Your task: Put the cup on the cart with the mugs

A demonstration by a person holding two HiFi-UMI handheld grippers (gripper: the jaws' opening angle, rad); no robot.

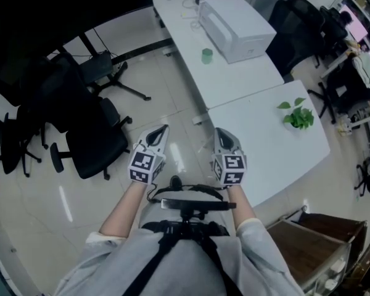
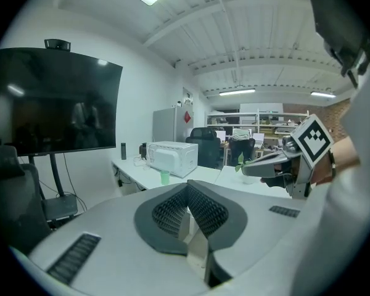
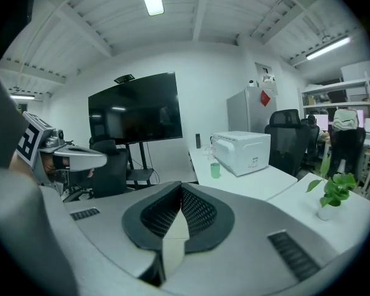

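Left gripper (image 2: 188,189) and right gripper (image 3: 180,190) fingers closed, empty.

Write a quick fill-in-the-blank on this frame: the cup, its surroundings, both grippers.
1. The cup stands on the far table right beside the ____.
2. The cup's colour is ____.
3. The left gripper and the right gripper both have their fingers ____, with nothing between them.
Missing words: microwave; green; shut.
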